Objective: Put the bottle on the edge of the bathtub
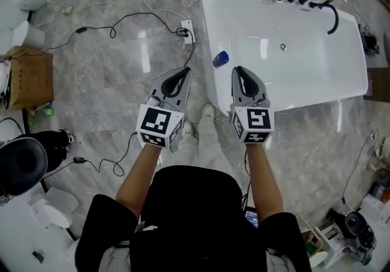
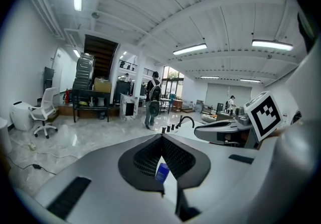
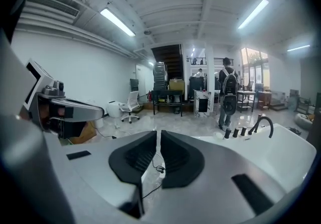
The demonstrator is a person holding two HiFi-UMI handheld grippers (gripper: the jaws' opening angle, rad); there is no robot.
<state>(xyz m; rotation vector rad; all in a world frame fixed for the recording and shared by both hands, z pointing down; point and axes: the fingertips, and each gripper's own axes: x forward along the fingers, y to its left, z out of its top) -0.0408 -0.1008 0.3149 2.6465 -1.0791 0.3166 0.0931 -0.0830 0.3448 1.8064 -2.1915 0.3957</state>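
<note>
Grey marble floor [image 1: 122, 82] is bearing a white bathtub [image 1: 208, 21], a power strip [image 1: 187, 28] with black cables [image 1: 113, 32], and a cardboard box [image 1: 30, 78]. Blue bottle [image 1: 220, 58] is sitting on the bathtub rim.

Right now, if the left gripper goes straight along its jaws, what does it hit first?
Probably the blue bottle on the bathtub rim: the left gripper has it centred just below its jaws. Nothing nearer shows; depth is unclear, so it could pass over it.

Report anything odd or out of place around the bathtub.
Nothing stands out. The blue bottle sits on the bathtub rim, nothing spilled. Only a power strip lies on the floor beside it.
</note>
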